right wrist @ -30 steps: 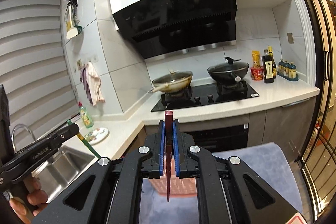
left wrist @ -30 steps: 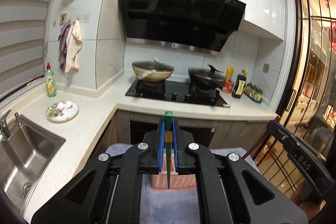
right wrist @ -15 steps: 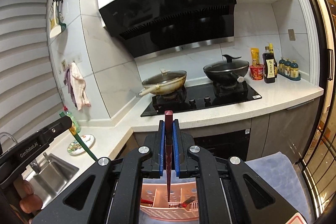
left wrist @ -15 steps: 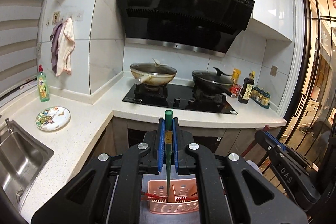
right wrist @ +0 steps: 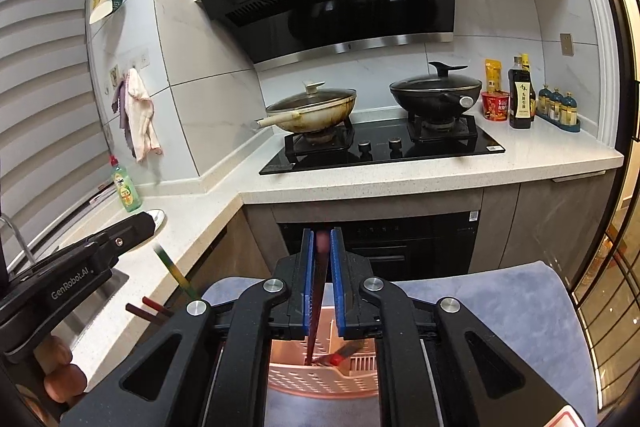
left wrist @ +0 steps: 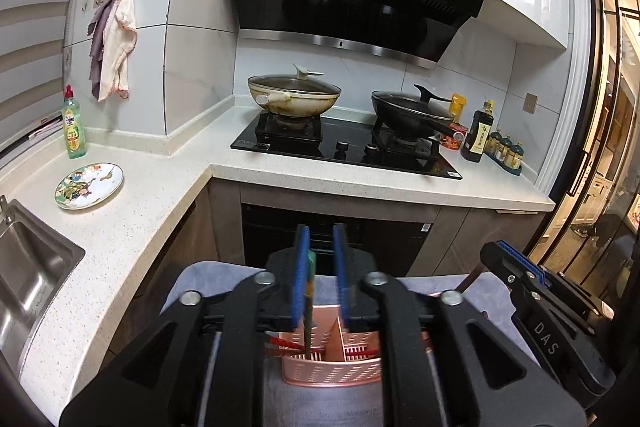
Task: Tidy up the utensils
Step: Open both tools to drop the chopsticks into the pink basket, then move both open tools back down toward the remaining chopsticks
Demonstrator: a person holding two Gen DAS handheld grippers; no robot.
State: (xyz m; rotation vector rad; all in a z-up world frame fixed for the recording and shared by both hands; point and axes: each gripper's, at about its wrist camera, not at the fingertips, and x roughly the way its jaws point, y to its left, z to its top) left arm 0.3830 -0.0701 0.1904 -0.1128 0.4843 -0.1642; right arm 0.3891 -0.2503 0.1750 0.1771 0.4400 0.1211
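A pink slotted utensil basket (left wrist: 332, 367) stands on a blue-grey cloth, right below both grippers; it also shows in the right wrist view (right wrist: 320, 375). My left gripper (left wrist: 322, 267) is open; a green chopstick (left wrist: 309, 303) leans on its left pad with its tip in the basket's left compartment. My right gripper (right wrist: 321, 267) is slightly open; a dark red chopstick (right wrist: 316, 303) slants between the pads with its tip in the basket. Red-tipped utensils lie inside the basket (right wrist: 340, 359).
An L-shaped white counter (left wrist: 160, 195) carries a painted plate (left wrist: 89, 185), a soap bottle (left wrist: 74, 131), a sink (left wrist: 24, 267) and a hob with two lidded woks (left wrist: 294, 95). Sauce bottles (left wrist: 480, 135) stand at the right. A glass door is at far right.
Both grippers have moved down over the basket and their jaws have opened. The green and red chopsticks have slid down so that their tips stand in the basket.
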